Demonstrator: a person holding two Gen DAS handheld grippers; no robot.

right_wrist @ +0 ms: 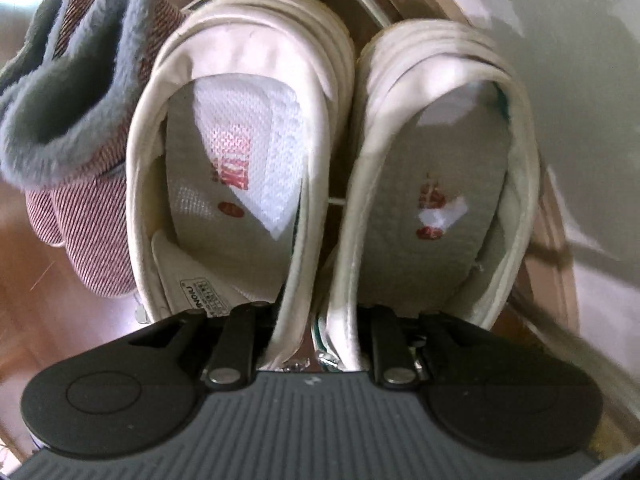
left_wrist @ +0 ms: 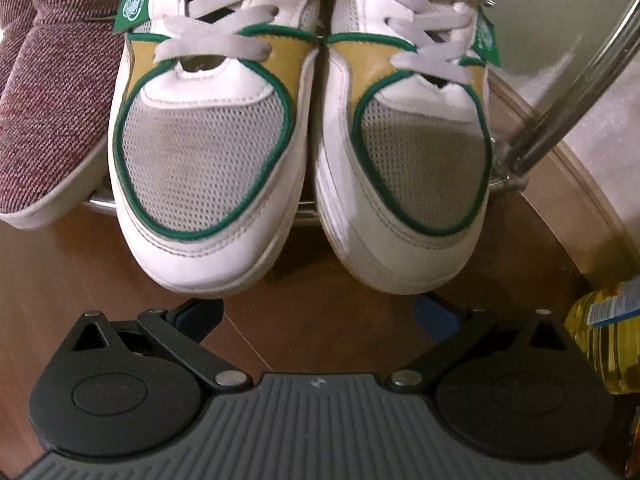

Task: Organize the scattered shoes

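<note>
Two sneakers (left_wrist: 304,128) sat side by side on a metal rack (left_wrist: 516,184), toes toward the left gripper (left_wrist: 320,316), which hung wide open and empty. The right gripper (right_wrist: 312,340) pinched their inner heel walls together from behind.

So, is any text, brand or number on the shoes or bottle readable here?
None reads in full.
Green side tag on the sneaker: white emblem and letters, too blurred.
Red insole print: blurred.
Tongue label: too small.
Oil bottle label: unreadable.
</note>
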